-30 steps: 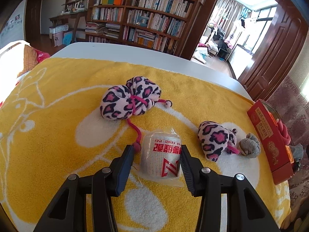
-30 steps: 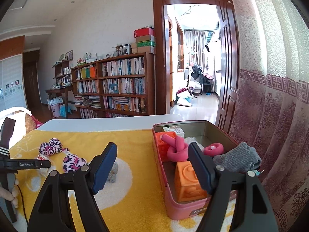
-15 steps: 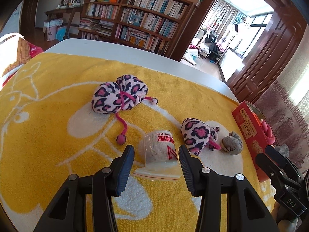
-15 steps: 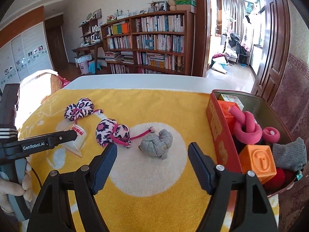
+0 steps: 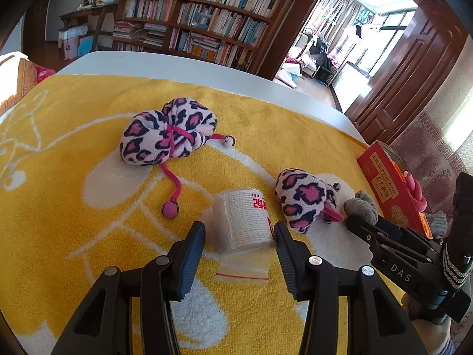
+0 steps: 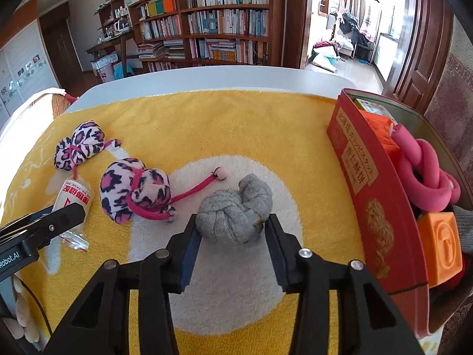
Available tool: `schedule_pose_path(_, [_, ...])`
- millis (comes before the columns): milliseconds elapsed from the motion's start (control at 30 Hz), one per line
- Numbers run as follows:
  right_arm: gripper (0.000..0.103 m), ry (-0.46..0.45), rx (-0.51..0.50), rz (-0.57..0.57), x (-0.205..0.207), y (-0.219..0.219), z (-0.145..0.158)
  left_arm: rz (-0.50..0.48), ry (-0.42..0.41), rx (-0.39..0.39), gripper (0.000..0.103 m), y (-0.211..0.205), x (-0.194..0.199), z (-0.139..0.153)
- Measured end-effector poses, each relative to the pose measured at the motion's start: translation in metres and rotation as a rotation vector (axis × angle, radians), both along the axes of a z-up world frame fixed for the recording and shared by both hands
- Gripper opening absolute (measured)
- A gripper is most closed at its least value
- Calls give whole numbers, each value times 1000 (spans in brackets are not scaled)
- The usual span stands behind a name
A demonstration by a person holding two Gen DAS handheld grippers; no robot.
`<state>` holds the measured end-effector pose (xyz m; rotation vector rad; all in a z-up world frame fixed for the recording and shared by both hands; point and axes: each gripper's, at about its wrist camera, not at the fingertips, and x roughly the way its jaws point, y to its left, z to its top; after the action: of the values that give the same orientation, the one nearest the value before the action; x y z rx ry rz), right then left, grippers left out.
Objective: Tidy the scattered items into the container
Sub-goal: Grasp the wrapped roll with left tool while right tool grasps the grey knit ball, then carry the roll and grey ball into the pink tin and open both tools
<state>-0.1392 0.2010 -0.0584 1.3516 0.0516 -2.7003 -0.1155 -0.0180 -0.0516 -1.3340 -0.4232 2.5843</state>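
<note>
now your right gripper has dropped onto the grey sock ball, jaws closing on it; next stop the tin. left gripper straddles the bandage roll, no squeeze visible.

A towel covers the table. The tin sits at the towel's right edge, with toys in it. The knotted sock lies left of the tin. Two soft pouches and a bandage roll lie nearer the left edge.

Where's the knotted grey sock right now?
In the right wrist view the grey sock lies on the yellow towel, between the closing fingers of the right hand-held gripper, with the red tin to its right.
</note>
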Motion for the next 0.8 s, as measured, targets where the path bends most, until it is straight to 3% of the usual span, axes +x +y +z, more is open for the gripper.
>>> schedule_pose_path(100, [46,16,9,9,7,-2,1,0,10,-6,50,1,-1,0])
schedule_pose_path(167, [46,23,-17,10,12,0,5,-1,13,10,43,0,-1,0])
schedule_pose_path(433, [46,101,-81,-36,37,23,36,11,67,27,43,-6,8,17])
schedule_pose_path(800, [46,232,-109,-196,62,103,92,-23,115,25,43,12,20,42])
